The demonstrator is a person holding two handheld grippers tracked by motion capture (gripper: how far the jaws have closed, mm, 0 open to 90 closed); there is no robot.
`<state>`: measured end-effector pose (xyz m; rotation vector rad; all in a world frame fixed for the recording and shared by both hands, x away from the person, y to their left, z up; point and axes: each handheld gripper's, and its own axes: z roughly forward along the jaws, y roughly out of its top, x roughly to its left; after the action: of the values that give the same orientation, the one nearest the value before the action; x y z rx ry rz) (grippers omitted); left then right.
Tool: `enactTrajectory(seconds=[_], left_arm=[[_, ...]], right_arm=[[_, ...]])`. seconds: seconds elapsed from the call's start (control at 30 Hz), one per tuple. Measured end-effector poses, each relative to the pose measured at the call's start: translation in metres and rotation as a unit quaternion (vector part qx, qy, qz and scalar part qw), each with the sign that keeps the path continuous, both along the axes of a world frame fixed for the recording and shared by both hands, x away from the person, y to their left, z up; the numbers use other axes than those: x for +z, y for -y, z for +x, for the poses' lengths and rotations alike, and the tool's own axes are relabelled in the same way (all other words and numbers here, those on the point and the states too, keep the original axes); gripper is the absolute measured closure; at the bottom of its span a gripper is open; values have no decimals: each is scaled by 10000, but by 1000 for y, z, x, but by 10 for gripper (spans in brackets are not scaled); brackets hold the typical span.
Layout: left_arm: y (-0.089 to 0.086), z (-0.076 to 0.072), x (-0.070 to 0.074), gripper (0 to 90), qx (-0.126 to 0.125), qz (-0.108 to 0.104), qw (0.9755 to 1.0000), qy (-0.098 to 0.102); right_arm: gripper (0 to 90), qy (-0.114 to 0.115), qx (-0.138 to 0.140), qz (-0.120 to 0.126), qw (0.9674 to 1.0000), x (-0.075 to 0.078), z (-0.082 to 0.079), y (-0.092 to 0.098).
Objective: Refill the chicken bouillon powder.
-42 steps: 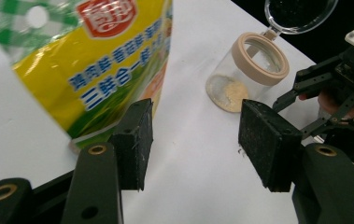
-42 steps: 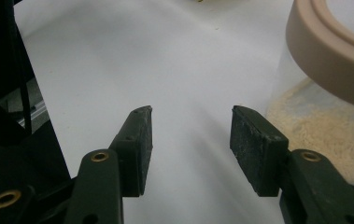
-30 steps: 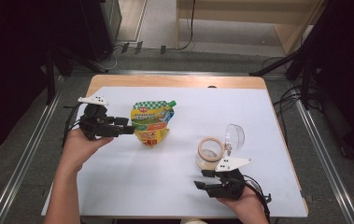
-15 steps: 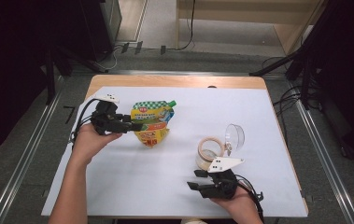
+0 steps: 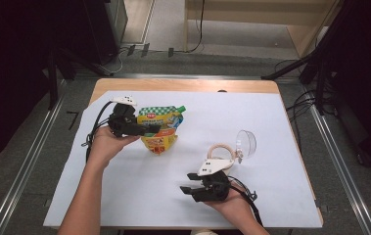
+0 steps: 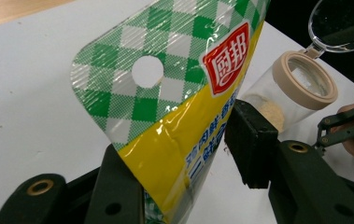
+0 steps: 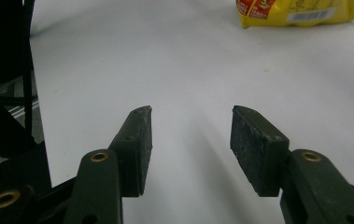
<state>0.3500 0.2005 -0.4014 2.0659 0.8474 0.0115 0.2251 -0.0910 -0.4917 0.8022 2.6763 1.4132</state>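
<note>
So the left hand-held gripper (image 5: 153,130) has the pouch (image 5: 162,128) between its jaws, and those jaws have just been closing in on it. In the left gripper view the pouch (image 6: 184,107) stands up between the two black jaws, green-and-white checks with a round hang hole at the top, yellow lower down, a red logo near the one edge. The near jaw looks tucked against the foil down low, and the far pad sits right at the pouch's edge, but I honestly can't tell if both pads are actually pressing yet. From above, the pouch sits just ahead of that gripper on the white surface (image 5: 281,127), green cap corner pointing away from the person. The right hand-held gripper (image 5: 188,190) is well apart from all that, down near the person's edge, jaws spread with nothing between them, only bare white surface (image 7: 188,70) in front of the pads (image 7: 142,140). Just behind the right gripper there's a clear jar (image 5: 220,152) with a beige rim, its see-through lid (image 5: 245,143) flipped open beside it. In the left gripper view the jar (image 6: 296,88) shows up past the pouch, with a bit of pale powder in the bottom.
</note>
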Motion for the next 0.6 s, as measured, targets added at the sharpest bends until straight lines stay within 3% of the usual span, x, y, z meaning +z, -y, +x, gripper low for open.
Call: enactTrajectory(seconds=[0.23,0.4,0.6], left_arm=[[5,-6,2,820,-43,142,9996,259],[8,-10,4,885,-39,368,9976,585],[8,-10,6,900,7,340,9985,430]], right_arm=[[503,-36,-53,85,9999,-8,-1,-6],[503,-128,-58,49,9999,-16,-4,-7],[503,-184,-59,-9,9998,-22,-5,-8]])
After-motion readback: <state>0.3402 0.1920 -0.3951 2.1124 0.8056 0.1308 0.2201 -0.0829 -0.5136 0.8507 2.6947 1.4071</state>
